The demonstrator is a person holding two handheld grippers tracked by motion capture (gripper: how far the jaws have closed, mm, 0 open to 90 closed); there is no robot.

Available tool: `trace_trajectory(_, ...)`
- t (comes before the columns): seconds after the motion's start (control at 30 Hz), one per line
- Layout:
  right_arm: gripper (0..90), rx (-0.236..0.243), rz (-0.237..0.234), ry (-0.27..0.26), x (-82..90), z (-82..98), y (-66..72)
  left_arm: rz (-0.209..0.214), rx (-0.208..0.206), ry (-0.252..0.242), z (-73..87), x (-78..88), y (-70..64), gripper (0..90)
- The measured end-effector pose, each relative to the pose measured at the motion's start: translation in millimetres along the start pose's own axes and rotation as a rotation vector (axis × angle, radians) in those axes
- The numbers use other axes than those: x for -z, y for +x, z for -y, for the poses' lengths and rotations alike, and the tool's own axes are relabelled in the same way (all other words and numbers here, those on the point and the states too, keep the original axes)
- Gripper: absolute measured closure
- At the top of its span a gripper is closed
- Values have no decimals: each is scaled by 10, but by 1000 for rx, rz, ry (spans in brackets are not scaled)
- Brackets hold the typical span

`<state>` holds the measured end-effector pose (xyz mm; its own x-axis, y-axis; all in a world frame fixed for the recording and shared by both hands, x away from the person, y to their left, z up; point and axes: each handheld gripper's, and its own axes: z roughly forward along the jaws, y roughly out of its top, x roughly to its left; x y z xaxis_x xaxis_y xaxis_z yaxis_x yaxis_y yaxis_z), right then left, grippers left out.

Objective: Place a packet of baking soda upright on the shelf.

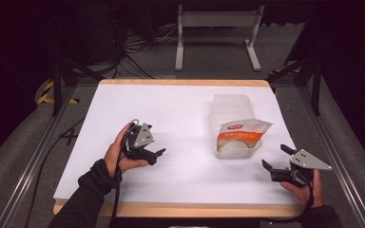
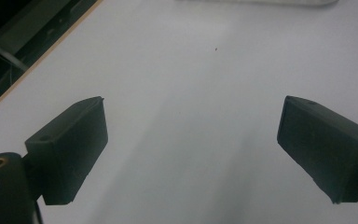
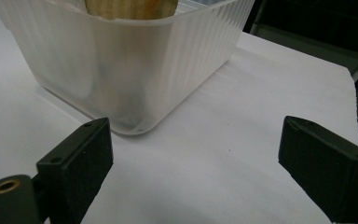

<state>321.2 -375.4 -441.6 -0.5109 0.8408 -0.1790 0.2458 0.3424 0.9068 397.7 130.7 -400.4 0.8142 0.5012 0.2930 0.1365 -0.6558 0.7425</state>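
- The left gripper (image 1: pixel 158 153) sits in the person's left hand (image 1: pixel 116 154) over the near-left part of the bench (image 1: pixel 138 109). Its jaws are spread wide and grasp nothing.
- In the left gripper view, the left gripper (image 2: pixel 191 144) looks across bare white bench (image 2: pixel 191 70) between its two black jaws; the bench's wooden edge runs along the upper left, and a pale strip of the container shows at the top edge.
- The right gripper (image 1: pixel 275 159) sits in the person's right hand (image 1: pixel 309 187) near the bench's near-right corner, a grey three-cornered plate (image 1: pixel 309 160) on top. Its jaws are also spread apart and empty, pointing toward the container.
- In the right gripper view, the right gripper (image 3: pixel 193 161) faces the near corner of the container (image 3: pixel 135 65), which stands just beyond the left jaw without touching it. White bench (image 3: pixel 242 116) lies between the jaws.
- The translucent plastic container (image 1: pixel 230 107) stands on the right half of the bench, long side running away from the person, between the two grippers but closer to the right one.
- A food packet (image 1: pixel 240 135) with an orange and white wrapper and a red label lies in the container's near end, its upper corner sticking out over the right rim. Through the ribbed wall in the right gripper view, its yellowish contents (image 3: pixel 130 7) show at the top.
- Dark sleeves (image 1: pixel 83 199) cover both forearms.
- Beyond the bench stand a grey metal frame (image 1: pixel 216 33) and loose cables (image 1: pixel 128 52) on the floor.
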Motion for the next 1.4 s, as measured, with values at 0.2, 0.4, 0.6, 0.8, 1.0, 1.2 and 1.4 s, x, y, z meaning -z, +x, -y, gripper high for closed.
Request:
trace_trajectory(0.2, 107, 0, 0, 0, 0, 0, 0, -16, 23, 8, 182, 69, 56, 92)
trace_trajectory(0.4, 107, -1, 0, 0, 0, 0, -1, -41, 43, 14, 349, 169, 108, 93)
trace_trajectory(0.6, 107, 1, 1, 1, 0, 0, 0, -59, 60, -1, 492, 285, 141, 93)
trace_trajectory(0.8, 107, 2, 0, 2, -2, -1, 0, -77, 89, -1, 672, 407, 181, 92)
trace_trajectory(1.0, 107, 2, -1, 4, -5, -2, 1, -85, 116, -2, 814, 505, 207, 91)
trace_trajectory(1.2, 107, 3, 0, 5, -4, -2, 3, -106, 139, 12, 982, 594, 241, 88)
trace_trajectory(1.4, 107, 4, 1, 4, -4, -1, 1, -123, 186, -2, 1131, 699, 278, 84)
